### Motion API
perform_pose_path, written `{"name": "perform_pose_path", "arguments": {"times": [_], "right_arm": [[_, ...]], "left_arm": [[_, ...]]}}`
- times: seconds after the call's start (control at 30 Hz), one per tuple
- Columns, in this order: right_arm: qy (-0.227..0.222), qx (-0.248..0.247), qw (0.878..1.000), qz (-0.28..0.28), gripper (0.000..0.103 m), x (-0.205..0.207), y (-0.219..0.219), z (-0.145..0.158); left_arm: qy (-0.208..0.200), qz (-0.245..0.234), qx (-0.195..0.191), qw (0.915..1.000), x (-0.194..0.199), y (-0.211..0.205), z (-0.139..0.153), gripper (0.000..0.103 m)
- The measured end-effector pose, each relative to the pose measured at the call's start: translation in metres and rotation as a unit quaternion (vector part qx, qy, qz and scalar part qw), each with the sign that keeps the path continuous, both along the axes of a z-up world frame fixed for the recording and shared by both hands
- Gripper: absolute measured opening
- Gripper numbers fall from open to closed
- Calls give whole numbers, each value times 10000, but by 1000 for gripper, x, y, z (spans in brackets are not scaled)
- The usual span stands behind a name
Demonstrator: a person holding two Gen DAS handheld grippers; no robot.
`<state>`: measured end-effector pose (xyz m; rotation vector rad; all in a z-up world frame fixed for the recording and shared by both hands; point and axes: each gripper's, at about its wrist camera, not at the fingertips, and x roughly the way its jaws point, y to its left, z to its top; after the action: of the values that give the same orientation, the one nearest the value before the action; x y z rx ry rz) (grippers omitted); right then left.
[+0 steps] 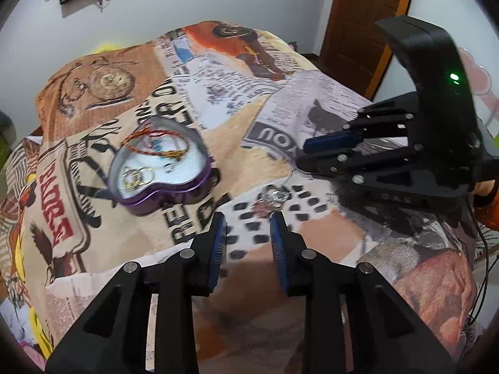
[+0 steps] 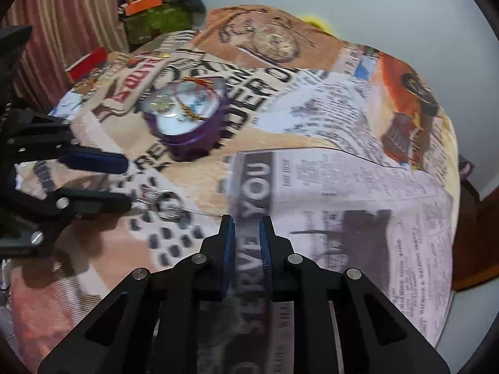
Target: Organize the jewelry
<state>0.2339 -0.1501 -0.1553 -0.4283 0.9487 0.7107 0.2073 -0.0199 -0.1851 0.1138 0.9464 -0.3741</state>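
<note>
A purple heart-shaped tin [image 1: 162, 168] lies open on the printed blanket, holding gold rings, a red-gold thread bracelet and a small earring; it also shows in the right wrist view [image 2: 187, 118]. A silver jewelry piece with a thin wire hoop [image 1: 274, 198] lies on the blanket just beyond my left gripper [image 1: 248, 218], which is open and empty. It shows in the right wrist view [image 2: 165, 205] too, beside the left gripper's fingers [image 2: 93, 163]. My right gripper [image 2: 247, 221] hovers over the blanket, jaws a little apart and empty; it appears in the left wrist view [image 1: 315, 152].
The printed blanket [image 1: 218, 99] covers a bed. A wooden door [image 1: 365, 21] stands at the back right. A striped curtain [image 2: 62, 15] and cluttered boxes [image 2: 149, 9] are at the far left of the right wrist view.
</note>
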Motion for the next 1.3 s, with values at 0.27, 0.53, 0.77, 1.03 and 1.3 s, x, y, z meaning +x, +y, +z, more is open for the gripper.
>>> {"name": "perform_pose_path", "arguments": {"times": [0.27, 0.53, 0.77, 1.03, 1.3], "right_arm": [[284, 749, 9967, 88, 14, -6, -10, 24], [173, 181, 9989, 402, 14, -10, 20, 1], [246, 165, 9994, 180, 13, -2, 9, 0], [342, 373, 9986, 147, 13, -8, -1, 9], [394, 446, 9980, 201, 17, -17, 6, 15]], "left_arm": [[-67, -48, 113, 9999, 1, -10, -1, 28], [53, 142, -111, 9998, 13, 0, -3, 28], [83, 134, -257, 9995, 23, -4, -3, 28], [78, 110, -144, 9998, 22, -8, -8, 15], [-72, 173, -132, 9997, 13, -5, -5, 15]]}}
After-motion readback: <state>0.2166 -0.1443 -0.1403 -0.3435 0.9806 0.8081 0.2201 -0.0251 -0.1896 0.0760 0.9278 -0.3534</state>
